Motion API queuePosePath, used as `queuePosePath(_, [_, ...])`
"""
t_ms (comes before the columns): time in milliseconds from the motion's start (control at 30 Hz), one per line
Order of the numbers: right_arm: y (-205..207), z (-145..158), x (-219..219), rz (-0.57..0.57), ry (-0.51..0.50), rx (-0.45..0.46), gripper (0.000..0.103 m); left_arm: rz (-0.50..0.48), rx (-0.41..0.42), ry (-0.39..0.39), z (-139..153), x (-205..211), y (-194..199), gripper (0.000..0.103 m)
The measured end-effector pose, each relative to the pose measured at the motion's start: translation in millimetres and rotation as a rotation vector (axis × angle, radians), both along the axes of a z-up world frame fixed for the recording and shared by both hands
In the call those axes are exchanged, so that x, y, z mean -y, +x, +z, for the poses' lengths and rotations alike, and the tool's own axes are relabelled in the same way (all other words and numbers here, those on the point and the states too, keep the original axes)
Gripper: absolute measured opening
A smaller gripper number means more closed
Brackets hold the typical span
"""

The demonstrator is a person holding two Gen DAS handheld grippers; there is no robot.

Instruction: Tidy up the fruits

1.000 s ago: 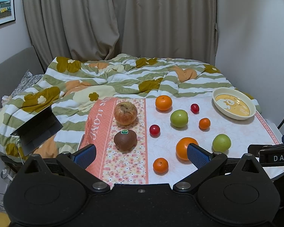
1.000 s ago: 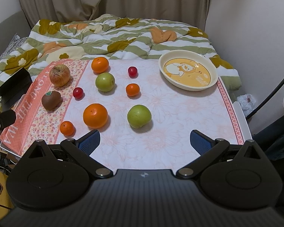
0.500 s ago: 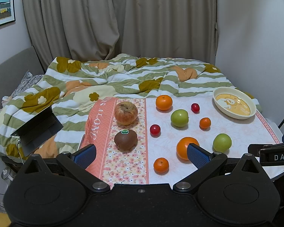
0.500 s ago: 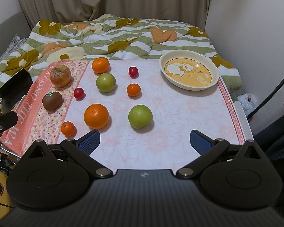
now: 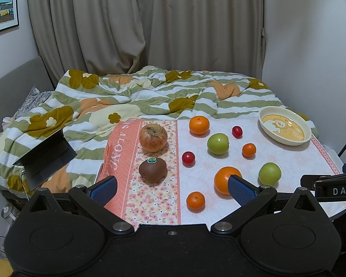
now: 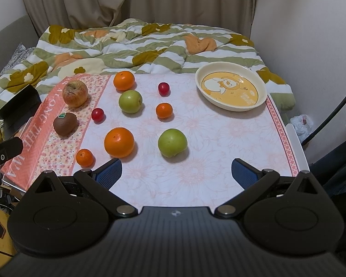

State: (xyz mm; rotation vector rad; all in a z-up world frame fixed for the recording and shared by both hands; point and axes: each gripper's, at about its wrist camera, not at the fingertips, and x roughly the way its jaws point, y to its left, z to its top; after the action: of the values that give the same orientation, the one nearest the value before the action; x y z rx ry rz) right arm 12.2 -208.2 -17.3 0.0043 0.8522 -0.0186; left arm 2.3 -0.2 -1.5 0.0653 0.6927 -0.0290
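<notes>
Several fruits lie on the table's floral cloth point(image 6: 207, 138): a red-yellow apple point(image 6: 75, 93), a kiwi point(image 6: 65, 124), two green apples point(image 6: 172, 142) point(image 6: 130, 101), a large orange point(image 6: 119, 142), smaller oranges point(image 6: 84, 157) point(image 6: 164, 110) point(image 6: 123, 80) and two small red fruits point(image 6: 97, 114) point(image 6: 163, 88). A cream bowl point(image 6: 230, 88) with a yellow cartoon stands empty at the far right. My right gripper point(image 6: 176, 175) is open and empty above the table's near edge. My left gripper point(image 5: 171, 188) is open and empty near the kiwi point(image 5: 152, 170) and the small orange point(image 5: 195, 200).
A bed with a green-striped flowered quilt point(image 5: 150, 97) lies behind the table. A dark laptop-like object point(image 5: 45, 154) rests at the left of the table. A wall stands at the right, and a black cable point(image 6: 334, 113) hangs there.
Both grippers have drifted slightly; the right wrist view has moved a little closer to the table. Nothing on the table has moved.
</notes>
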Motion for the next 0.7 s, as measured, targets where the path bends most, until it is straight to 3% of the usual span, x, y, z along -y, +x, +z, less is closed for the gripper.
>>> queuePosePath(700, [0.9, 4.8, 1.1, 0.007, 0.011, 0.006, 0.103, 0.012, -0.005, -0.001, 0.5, 4.2, -3.1, 0.103])
